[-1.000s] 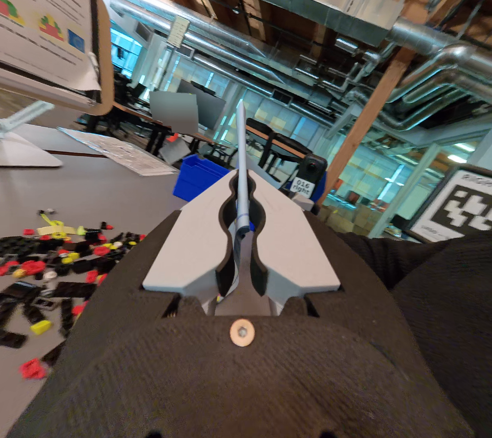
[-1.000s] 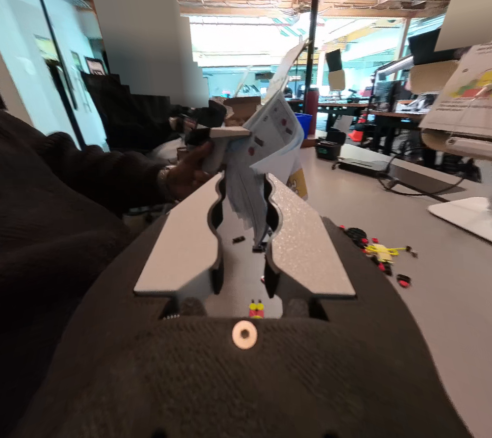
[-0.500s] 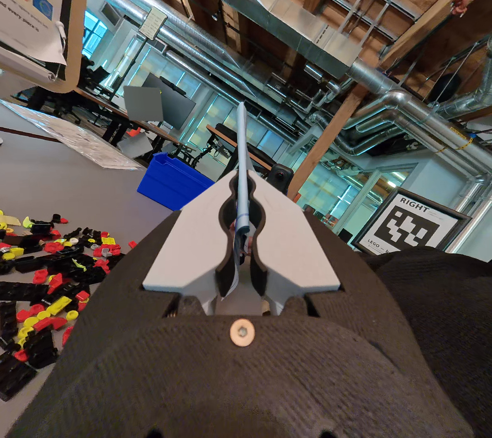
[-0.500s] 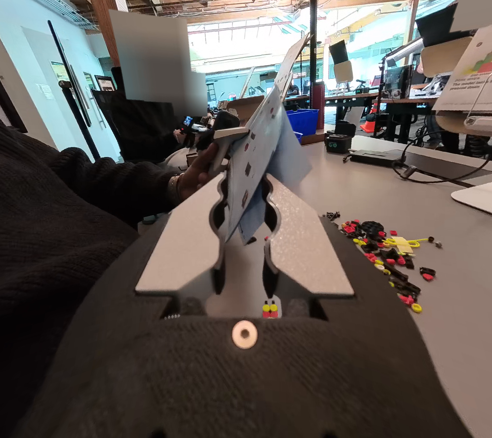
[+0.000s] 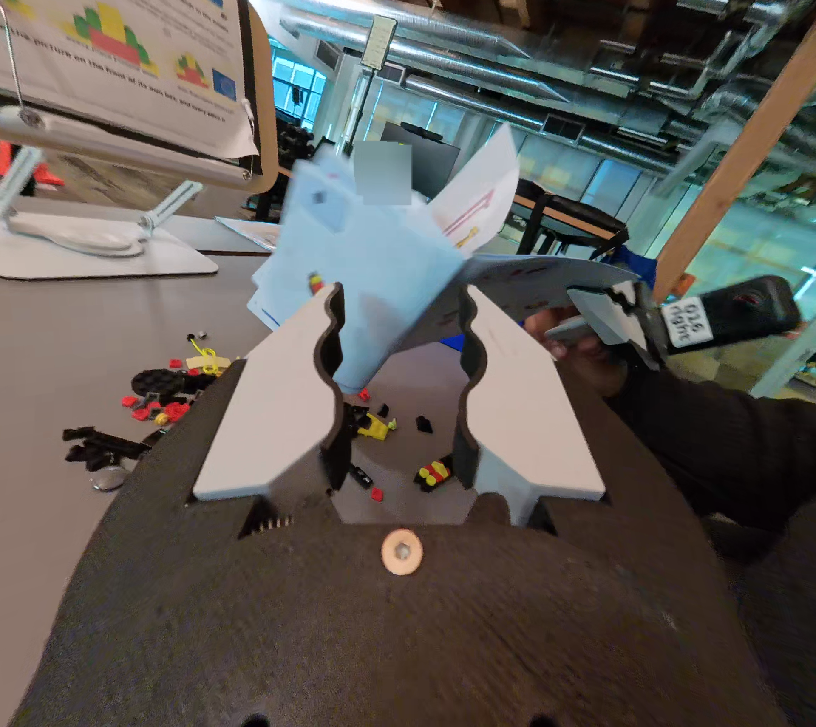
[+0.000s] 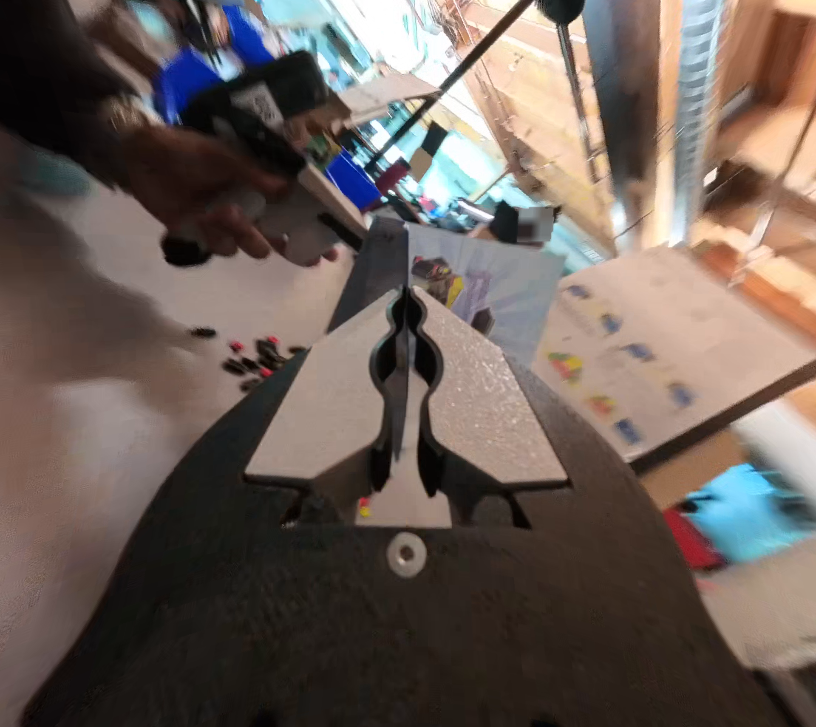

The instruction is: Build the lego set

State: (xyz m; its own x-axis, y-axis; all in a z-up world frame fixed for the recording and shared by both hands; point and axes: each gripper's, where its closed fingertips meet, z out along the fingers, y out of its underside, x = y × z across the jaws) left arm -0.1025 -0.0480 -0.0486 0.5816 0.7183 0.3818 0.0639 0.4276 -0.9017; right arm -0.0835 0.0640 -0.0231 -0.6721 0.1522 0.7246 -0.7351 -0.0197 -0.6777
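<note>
Motion blur is smearing most of the right wrist view, so the room there is reading only as streaks of wood and light, and a mosaic patch is covering part of each view's background. The instruction booklet (image 5: 379, 264) is blurring at its fanned pages in the left wrist view, and its printed pictures are too soft to make out. The black body of each gripper is cutting off the near table.

The grey table (image 5: 88, 317) is carrying a loose scatter of lego pieces (image 5: 163, 392), black, red and yellow, lying to the left of the booklet and also beneath it. Behind the booklet and to its left, a white stand (image 5: 88, 233) is propping up a printed sheet with coloured brick pictures. Wooden beams and silver ducts are running overhead.

The left gripper (image 5: 399, 295) is standing with its fingers wide apart, the booklet's lower corner hanging between them without either finger clearly pressing it. The right gripper (image 6: 405, 291) is pinching the booklet (image 6: 485, 286) at its spine, fingers closed almost together on the paper edge. In the left wrist view that right gripper (image 5: 605, 308) is showing at the booklet's right edge, a hand (image 5: 578, 348) wrapping its handle.
</note>
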